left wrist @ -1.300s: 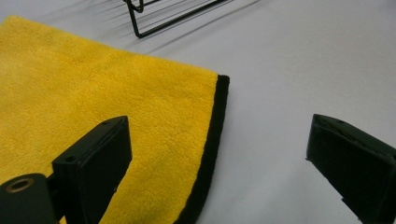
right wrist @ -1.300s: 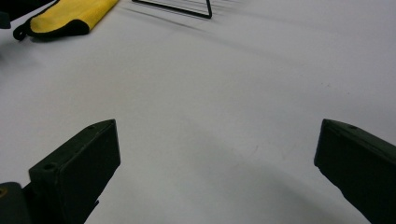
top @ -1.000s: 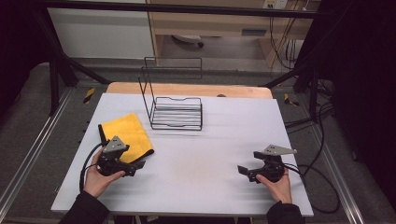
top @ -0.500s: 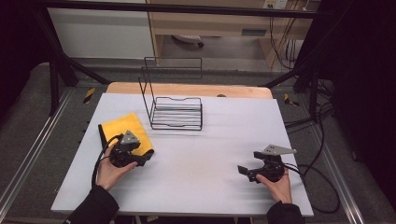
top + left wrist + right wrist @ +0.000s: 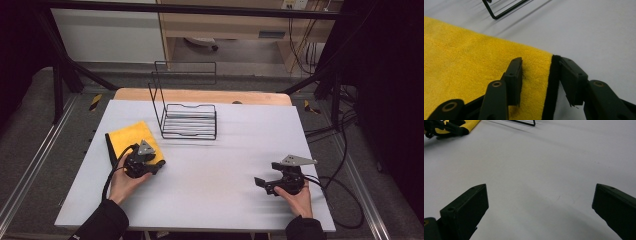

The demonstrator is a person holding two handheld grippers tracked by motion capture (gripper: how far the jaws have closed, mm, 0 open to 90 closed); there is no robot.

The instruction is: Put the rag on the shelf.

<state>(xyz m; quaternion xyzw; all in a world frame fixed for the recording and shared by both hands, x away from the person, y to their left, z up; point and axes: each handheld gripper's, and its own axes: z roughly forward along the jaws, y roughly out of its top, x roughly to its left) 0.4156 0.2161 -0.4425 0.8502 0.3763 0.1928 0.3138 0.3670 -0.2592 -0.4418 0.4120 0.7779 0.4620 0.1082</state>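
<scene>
A folded yellow cloth [image 5: 129,141] lies on the left side of the white worktop [image 5: 220,170], near the black wire rack [image 5: 186,116] that stands toward the far edge. The left gripper [image 5: 539,75] sits at the cloth's near right corner — its jaws are apart, one resting on the yellow pile, the other just outside the cloth's black edge (the corner lies between them, not yet pinched). The right gripper [image 5: 264,184] rests well apart on the right side of the worktop — jaws spread wide over bare surface.
</scene>
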